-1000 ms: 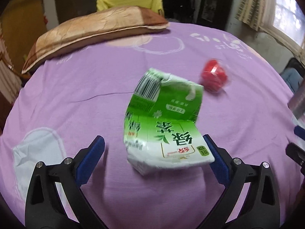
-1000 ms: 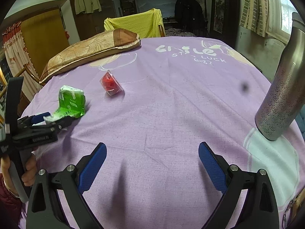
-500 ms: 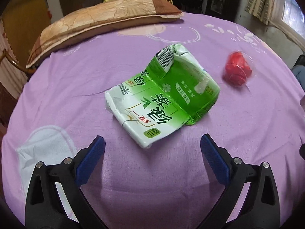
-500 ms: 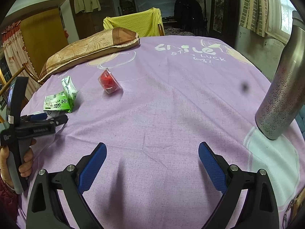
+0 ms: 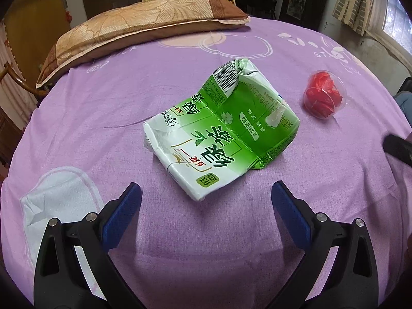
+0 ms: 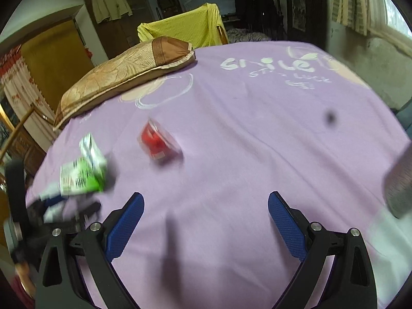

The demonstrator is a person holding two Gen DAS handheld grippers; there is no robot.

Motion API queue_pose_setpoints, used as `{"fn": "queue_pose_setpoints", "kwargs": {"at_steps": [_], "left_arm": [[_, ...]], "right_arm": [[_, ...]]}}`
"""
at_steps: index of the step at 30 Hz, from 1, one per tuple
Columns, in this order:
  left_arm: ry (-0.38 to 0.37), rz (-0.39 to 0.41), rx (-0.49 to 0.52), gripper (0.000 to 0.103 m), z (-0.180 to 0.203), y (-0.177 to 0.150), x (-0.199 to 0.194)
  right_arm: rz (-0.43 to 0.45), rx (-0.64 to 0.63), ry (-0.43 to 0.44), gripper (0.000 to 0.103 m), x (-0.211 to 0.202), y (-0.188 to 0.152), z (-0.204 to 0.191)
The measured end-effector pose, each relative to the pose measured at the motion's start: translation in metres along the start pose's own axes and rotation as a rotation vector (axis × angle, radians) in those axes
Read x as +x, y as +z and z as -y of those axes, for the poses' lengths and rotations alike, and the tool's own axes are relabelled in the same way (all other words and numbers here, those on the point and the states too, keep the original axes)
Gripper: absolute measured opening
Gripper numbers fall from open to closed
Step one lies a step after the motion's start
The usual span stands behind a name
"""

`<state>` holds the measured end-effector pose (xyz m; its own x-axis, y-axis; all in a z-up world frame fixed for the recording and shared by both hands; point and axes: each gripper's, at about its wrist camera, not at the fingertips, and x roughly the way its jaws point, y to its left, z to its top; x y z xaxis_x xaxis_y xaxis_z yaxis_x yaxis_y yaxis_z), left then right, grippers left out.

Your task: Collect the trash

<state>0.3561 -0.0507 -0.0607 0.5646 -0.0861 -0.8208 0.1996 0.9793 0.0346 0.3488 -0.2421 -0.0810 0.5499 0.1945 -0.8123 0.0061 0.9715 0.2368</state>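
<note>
A crushed green and white tea carton [image 5: 219, 134] lies on the purple bedsheet [image 5: 103, 118], just ahead of my left gripper [image 5: 206, 200], which is open and holds nothing. A clear plastic cup with red pieces inside [image 5: 323, 97] lies on its side to the carton's right. In the blurred right wrist view the carton [image 6: 82, 172] is at the left and the red cup [image 6: 157, 143] sits further in. My right gripper [image 6: 204, 206] hangs open over bare sheet, apart from both items.
A brown and tan pillow [image 5: 139, 25] lies along the bed's far left side. A yellow-draped chair [image 6: 182, 28] stands behind it. A perforated metal bottle [image 6: 399, 182] shows blurred at the right edge. The left gripper's body [image 6: 38, 213] appears at far left.
The carton left my left gripper's fingers and now lies on the sheet ahead of them. The right wrist view has swung so the bottle slid toward the right edge.
</note>
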Motion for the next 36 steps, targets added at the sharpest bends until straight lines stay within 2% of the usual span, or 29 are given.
{"fn": "queue_pose_setpoints", "kwargs": {"at_steps": [5, 11, 16, 18, 23, 26, 27, 28, 30, 36], "left_arm": [[0.000, 0.000, 0.000, 0.098, 0.000, 0.000, 0.000], [0.003, 0.000, -0.004, 0.098, -0.002, 0.000, 0.000], [0.008, 0.000, -0.009, 0.098, -0.002, 0.000, 0.000], [0.010, 0.000, -0.011, 0.098, -0.001, 0.000, 0.000], [0.011, 0.000, -0.012, 0.098, 0.000, 0.000, 0.000], [0.011, 0.000, -0.012, 0.098, 0.000, 0.001, 0.000], [0.011, 0.000, -0.012, 0.098, 0.000, 0.000, 0.000], [0.011, 0.000, -0.012, 0.098, 0.000, 0.000, 0.000], [0.011, 0.000, -0.012, 0.098, 0.000, 0.000, 0.000], [0.000, 0.000, -0.009, 0.097, -0.001, 0.000, -0.001]], "right_arm": [[-0.026, 0.051, 0.038, 0.095, 0.035, 0.025, -0.016], [-0.018, -0.011, 0.017, 0.095, 0.061, 0.043, -0.040], [-0.028, -0.019, 0.017, 0.095, 0.079, 0.046, -0.041], [-0.004, -0.050, -0.006, 0.095, 0.079, 0.044, -0.043], [-0.005, -0.052, 0.018, 0.095, 0.080, 0.044, -0.042], [0.001, -0.053, 0.008, 0.084, 0.080, 0.045, -0.041], [0.001, -0.063, 0.004, 0.074, 0.080, 0.044, -0.042], [0.000, -0.077, 0.003, 0.057, 0.079, 0.044, -0.043], [0.000, -0.092, 0.004, 0.031, 0.077, 0.042, -0.042], [-0.006, -0.101, 0.002, 0.032, 0.064, 0.034, -0.037]]}}
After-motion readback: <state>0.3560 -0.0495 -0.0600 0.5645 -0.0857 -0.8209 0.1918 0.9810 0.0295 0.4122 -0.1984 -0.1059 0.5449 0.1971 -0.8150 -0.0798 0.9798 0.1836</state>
